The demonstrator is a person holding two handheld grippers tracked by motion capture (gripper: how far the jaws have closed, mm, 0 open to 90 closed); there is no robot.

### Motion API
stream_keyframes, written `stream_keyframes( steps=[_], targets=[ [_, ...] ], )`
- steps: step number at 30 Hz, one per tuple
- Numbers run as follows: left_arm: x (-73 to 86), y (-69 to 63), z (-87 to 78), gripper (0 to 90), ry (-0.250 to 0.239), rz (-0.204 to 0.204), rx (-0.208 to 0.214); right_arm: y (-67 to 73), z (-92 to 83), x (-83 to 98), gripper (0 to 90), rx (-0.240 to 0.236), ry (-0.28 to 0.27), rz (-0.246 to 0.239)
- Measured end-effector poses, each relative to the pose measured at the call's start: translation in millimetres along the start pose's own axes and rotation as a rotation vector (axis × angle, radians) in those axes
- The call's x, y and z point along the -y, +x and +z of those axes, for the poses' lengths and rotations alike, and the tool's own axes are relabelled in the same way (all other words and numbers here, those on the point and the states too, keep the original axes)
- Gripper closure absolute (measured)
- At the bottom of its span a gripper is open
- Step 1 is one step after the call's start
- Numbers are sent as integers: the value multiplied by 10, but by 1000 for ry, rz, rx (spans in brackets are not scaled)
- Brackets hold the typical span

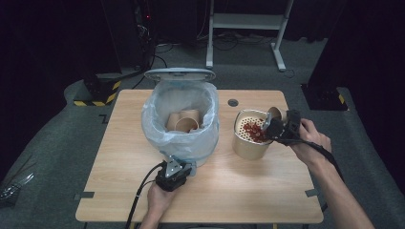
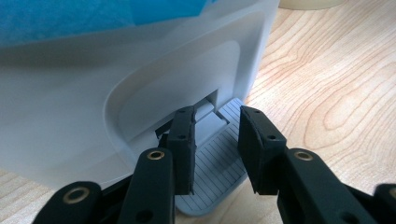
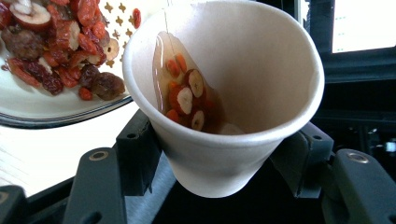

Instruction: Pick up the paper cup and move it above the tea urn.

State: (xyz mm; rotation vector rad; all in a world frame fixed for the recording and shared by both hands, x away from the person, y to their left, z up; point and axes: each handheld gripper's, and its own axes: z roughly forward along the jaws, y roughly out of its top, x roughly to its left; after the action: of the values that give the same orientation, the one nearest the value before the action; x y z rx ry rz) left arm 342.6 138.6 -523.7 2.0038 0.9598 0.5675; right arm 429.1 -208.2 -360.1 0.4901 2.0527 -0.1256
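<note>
1. right gripper point(image 1: 273, 125) is clamped on a paper cup point(image 3: 224, 93), one jaw on each side of the cup wall; cup is tipped toward the strainer.
2. in the high view the paper cup point(image 1: 276, 113) sits at the right rim of the strainer pot point(image 1: 249, 143), on the right half of the table point(image 1: 267, 191).
3. inside the cup: a little amber liquid plus red berries and sliced dried fruit point(image 3: 187, 100), pooled on the low side of the wall.
4. strainer insert point(image 3: 28, 105) already carries a heap of the same red fruit point(image 1: 251, 131); pierced holes show at its far edge.
5. left gripper point(image 2: 215, 140) is down at the foot of the white bin point(image 2: 93, 93), its jaws parted with nothing clamped between them; they rest over the grey ribbed pedal point(image 2: 217, 172). cannot tell how hard they bear on it.
6. bin point(image 1: 181, 119) stands mid-table with lid point(image 1: 179, 74) raised; a pale blue liner bag point(image 1: 162, 129) hangs over the rim.
7. several used paper cups point(image 1: 184, 121) lie inside the liner.
8. left hand point(image 1: 160, 200) enters from the bottom edge; right hand point(image 1: 310, 140) from the right.
</note>
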Motion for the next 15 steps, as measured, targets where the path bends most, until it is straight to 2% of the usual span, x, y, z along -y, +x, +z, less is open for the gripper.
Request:
stream_keyframes(
  steps=[3,4,7,8,9,10,11,12,15],
  targets=[
    [0,0,1,665,-1,-1,0,7,15,-55,382,10,27,-46],
    [1,0,0,665,-1,-1,0,9,38,-100,381,13,44,-78],
    [1,0,0,664,-1,-2,0,18,65,-151,381,13,66,-103],
    [1,0,0,664,-1,-2,1,49,100,-210,382,37,96,-160],
    [1,1,0,664,-1,-2,1,49,100,-210,382,37,96,-160],
    [1,1,-1,664,-1,-2,0,83,125,-234,382,63,108,-198],
    [1,1,-1,664,-2,-2,1,145,150,-275,384,125,133,-264],
    [1,1,-1,664,-2,-2,1,145,150,-275,384,125,133,-264],
    [1,4,-3,664,-1,0,1,201,148,-316,387,193,153,-341]
  ],
)
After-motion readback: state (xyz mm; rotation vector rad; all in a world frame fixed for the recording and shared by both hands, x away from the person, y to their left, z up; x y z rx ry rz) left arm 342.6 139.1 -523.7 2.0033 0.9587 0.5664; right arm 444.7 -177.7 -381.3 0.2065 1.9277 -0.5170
